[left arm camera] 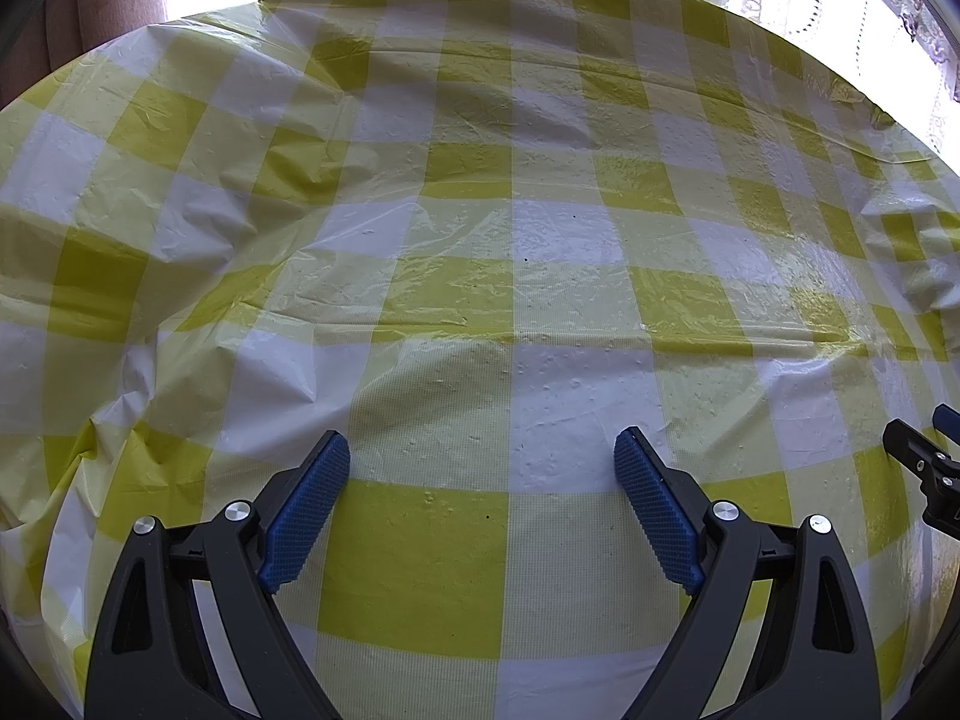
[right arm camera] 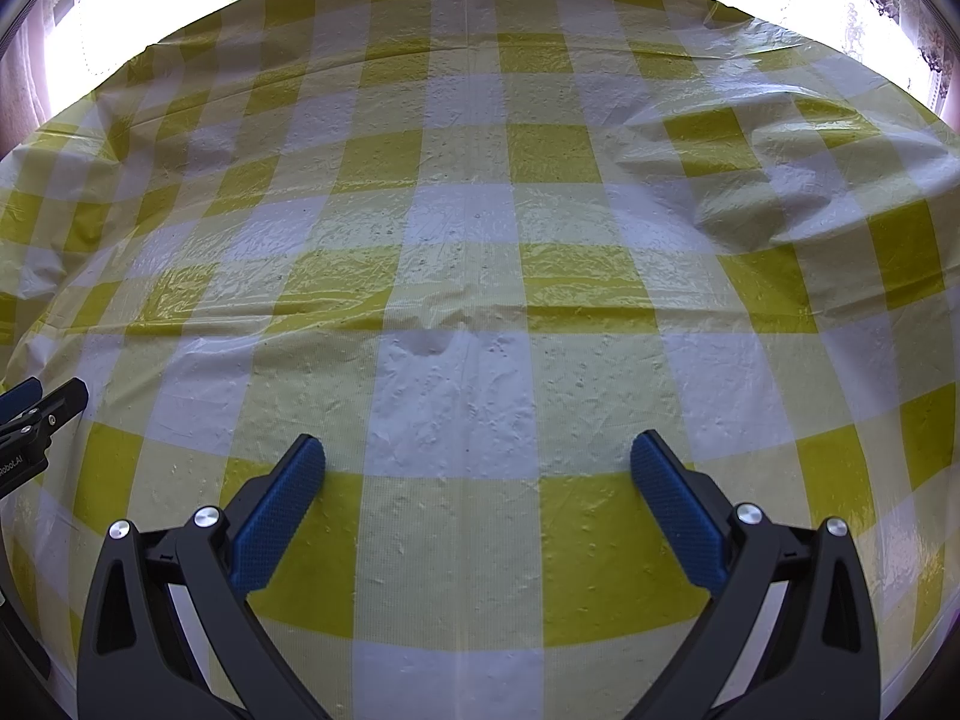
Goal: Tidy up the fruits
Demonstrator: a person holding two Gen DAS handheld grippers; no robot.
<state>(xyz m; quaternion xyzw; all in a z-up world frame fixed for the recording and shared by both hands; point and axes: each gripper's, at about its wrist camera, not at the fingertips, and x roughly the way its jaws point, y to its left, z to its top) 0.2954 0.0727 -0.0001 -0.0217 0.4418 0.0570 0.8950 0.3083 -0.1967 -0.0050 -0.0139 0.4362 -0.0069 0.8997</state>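
Note:
No fruit shows in either view. My left gripper (left arm camera: 482,450) is open and empty, its blue-padded fingers spread wide just above the yellow and white checked tablecloth (left arm camera: 480,240). My right gripper (right arm camera: 478,456) is also open and empty, low over the same cloth (right arm camera: 480,210). The right gripper's tip shows at the right edge of the left wrist view (left arm camera: 924,468). The left gripper's tip shows at the left edge of the right wrist view (right arm camera: 36,414).
The plastic cloth is wrinkled, with raised folds at the left (left arm camera: 180,240) and at the right (right arm camera: 750,192). Bright windows with lace curtains (right arm camera: 870,12) stand behind the table's far edge.

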